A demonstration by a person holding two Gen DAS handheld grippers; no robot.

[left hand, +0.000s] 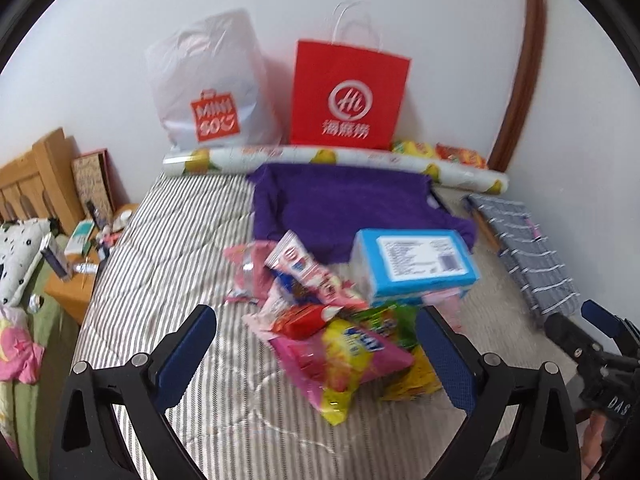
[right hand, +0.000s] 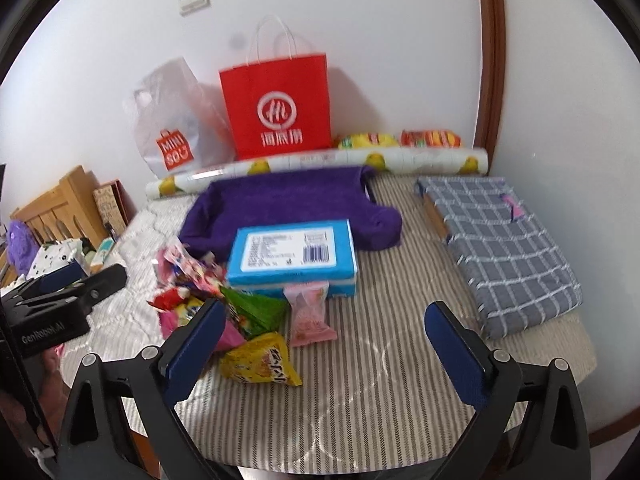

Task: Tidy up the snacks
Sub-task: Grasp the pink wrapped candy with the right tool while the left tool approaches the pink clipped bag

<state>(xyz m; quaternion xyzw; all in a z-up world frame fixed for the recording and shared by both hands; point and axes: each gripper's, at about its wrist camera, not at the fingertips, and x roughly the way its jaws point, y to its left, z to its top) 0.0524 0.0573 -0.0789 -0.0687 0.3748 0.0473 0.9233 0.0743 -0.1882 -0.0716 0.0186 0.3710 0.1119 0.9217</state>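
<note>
Currently, left wrist view: your left gripper (left hand: 316, 354) hangs released and empty above the snack pile (left hand: 320, 320) on the bed (left hand: 168, 248), the blue box (left hand: 416, 262) just behind. Right wrist view: your right gripper (right hand: 326, 350) is likewise spread, holding nothing, with the yellow packet (right hand: 260, 360) near its left finger. Judged step: approach, nothing picked yet. Next: lower onto one packet, then clench.

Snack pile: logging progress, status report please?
Both tongs, left and right, open, empty. Snack pile loose on the bed, untouched, beside the blue box. Nothing blocking.
</note>
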